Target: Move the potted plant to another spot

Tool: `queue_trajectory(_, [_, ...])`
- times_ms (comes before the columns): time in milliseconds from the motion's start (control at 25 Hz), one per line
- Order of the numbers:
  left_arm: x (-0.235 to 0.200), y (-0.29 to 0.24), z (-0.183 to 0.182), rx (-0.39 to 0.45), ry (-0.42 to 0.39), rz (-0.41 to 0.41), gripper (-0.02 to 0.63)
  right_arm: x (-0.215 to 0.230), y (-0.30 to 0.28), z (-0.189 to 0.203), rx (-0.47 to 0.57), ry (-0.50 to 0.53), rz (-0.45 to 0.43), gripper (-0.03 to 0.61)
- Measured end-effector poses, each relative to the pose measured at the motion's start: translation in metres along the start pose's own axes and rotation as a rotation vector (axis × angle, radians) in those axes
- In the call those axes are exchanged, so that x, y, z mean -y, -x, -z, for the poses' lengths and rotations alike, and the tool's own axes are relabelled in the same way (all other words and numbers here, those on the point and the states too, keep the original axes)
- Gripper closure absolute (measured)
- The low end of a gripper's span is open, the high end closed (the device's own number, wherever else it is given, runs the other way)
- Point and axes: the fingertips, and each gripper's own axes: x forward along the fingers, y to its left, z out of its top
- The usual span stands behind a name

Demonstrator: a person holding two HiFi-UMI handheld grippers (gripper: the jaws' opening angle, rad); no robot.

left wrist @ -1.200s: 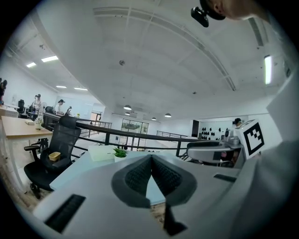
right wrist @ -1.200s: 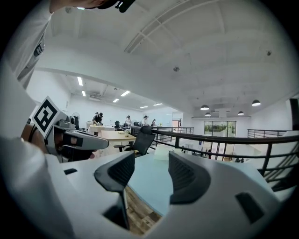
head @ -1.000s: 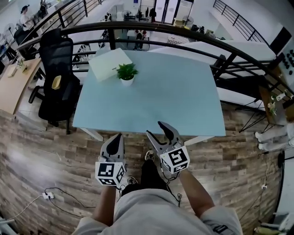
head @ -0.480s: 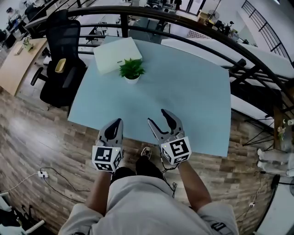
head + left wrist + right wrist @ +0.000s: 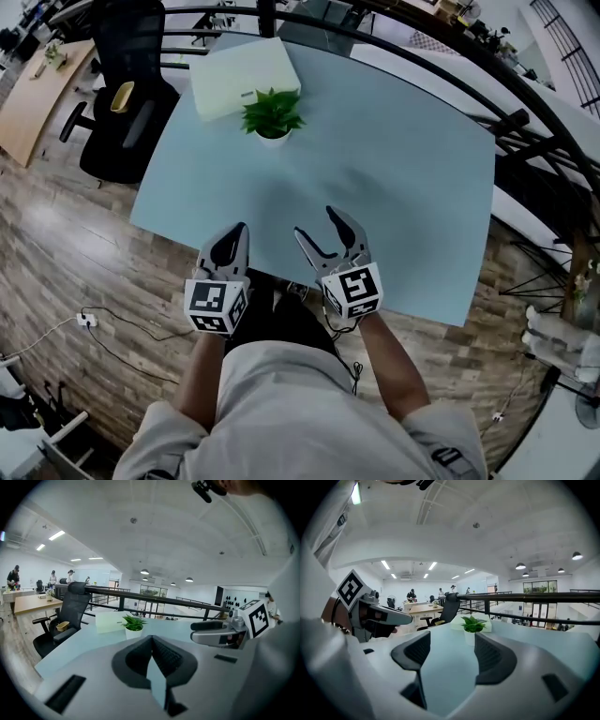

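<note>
A small potted plant with green leaves in a white pot stands at the far left of the light blue table. Both grippers hover over the table's near edge, well short of the plant. My left gripper is shut with nothing in it, its pads meeting in the left gripper view. My right gripper is open; its jaws have just been opening and nothing lies between them. In the right gripper view the potted plant shows far off in the gap between the pads.
A flat white box lies just behind the plant at the table's far left corner. A black office chair stands left of the table. A dark railing curves round the table's far and right sides. A cable lies on the wood floor.
Both grippers have moved forward from over the floor to over the table's near edge. The right gripper's jaws stand wider apart. The table and plant have come closer in the head view.
</note>
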Motion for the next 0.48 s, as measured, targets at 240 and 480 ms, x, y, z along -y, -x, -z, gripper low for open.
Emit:
queue_trajectory(240, [-0.014, -0.020, 0.020, -0.036, 0.014, 0.000, 0.601, 0.003, -0.024, 0.019, -0.032, -0.008, -0.007, 0.275])
queue_trajectory(480, [-0.037, -0.050, 0.030, -0.060, 0.034, 0.008, 0.601, 0.008, -0.055, 0.035, -0.076, -0.025, -0.006, 0.265])
